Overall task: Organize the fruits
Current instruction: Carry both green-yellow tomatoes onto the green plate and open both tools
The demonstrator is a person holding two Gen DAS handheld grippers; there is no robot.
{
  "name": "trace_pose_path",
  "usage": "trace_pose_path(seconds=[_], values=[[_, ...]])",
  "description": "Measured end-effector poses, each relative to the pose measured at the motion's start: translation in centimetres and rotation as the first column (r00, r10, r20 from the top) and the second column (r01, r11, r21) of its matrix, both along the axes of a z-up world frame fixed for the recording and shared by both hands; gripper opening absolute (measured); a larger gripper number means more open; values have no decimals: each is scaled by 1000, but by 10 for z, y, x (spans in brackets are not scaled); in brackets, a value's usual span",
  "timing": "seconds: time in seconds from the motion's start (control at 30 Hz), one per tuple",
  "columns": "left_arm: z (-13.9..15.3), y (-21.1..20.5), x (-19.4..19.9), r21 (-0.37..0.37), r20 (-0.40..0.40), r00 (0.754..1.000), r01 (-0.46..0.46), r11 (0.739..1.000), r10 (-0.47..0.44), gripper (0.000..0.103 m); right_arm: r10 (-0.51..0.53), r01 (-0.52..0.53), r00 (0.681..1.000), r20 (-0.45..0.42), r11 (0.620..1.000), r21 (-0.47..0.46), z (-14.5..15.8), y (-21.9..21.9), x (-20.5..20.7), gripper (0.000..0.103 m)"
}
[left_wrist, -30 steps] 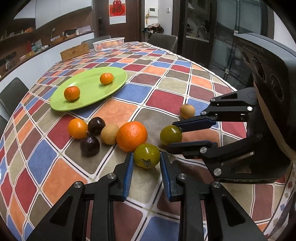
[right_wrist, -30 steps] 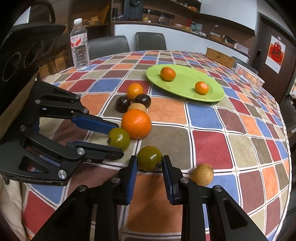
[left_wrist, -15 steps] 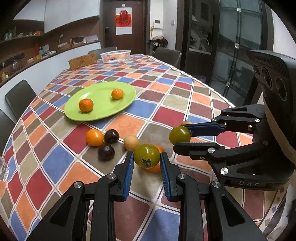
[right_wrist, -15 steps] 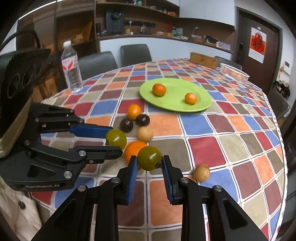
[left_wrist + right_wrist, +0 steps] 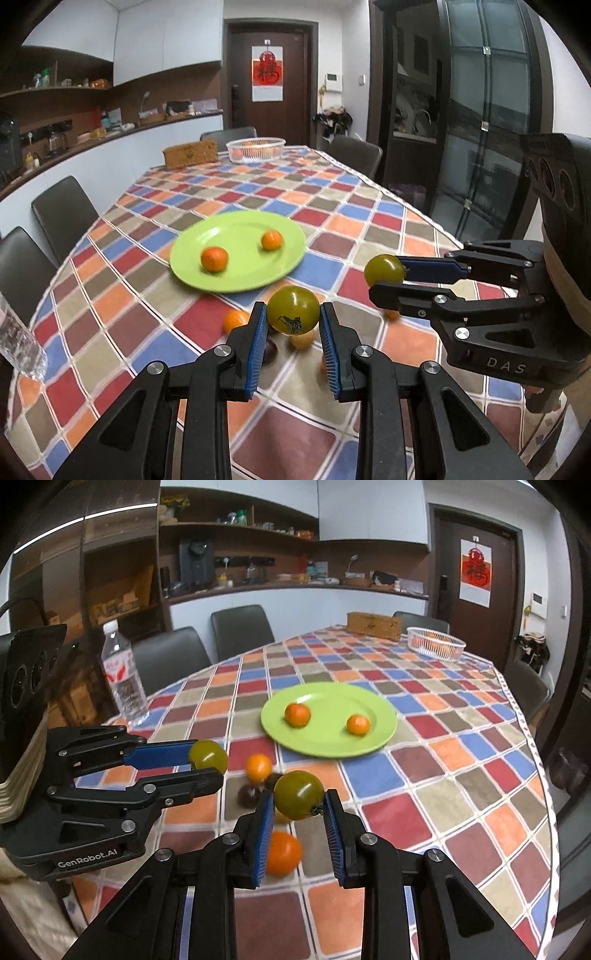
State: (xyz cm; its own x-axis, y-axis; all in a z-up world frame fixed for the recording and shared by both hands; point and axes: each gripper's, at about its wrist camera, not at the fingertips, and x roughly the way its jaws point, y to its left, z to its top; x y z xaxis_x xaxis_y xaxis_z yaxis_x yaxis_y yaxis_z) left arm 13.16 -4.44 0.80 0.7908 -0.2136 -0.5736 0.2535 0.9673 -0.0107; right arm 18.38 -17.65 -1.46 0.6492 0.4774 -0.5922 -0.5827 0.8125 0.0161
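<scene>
My left gripper (image 5: 293, 320) is shut on a green tomato (image 5: 293, 309) and holds it well above the table. My right gripper (image 5: 299, 800) is shut on a second green tomato (image 5: 298, 794), also raised. Each gripper shows in the other's view, the right gripper (image 5: 384, 271) at the right and the left gripper (image 5: 208, 758) at the left. A green plate (image 5: 236, 271) (image 5: 328, 738) with two small oranges (image 5: 214, 258) lies beyond both. Below the grippers an orange (image 5: 282, 853), a mandarin (image 5: 258, 766), dark plums (image 5: 249, 794) and a tan fruit (image 5: 301, 340) lie on the checked tablecloth.
A water bottle (image 5: 123, 675) stands near the table's left edge. A white basket (image 5: 255, 149) with fruit and a wicker box (image 5: 190, 155) sit at the far end. Chairs ring the table. Another small tan fruit (image 5: 391, 314) lies under the right gripper.
Both grippers have lifted their green tomatoes up off the table, so the loose fruit and the plate now sit lower and farther away in both views.
</scene>
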Motion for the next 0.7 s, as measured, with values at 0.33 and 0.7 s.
trace_pose_path(seconds=[0.33,0.7], values=[[22,17,19,0,55,998,-13,1000,12,29,-29,28,999,31,999,16,22,19,16,28],[29,38,62,-33,30,999,-14,999,15,28,-76,77,997,-22,997,30,26,40,58,28]])
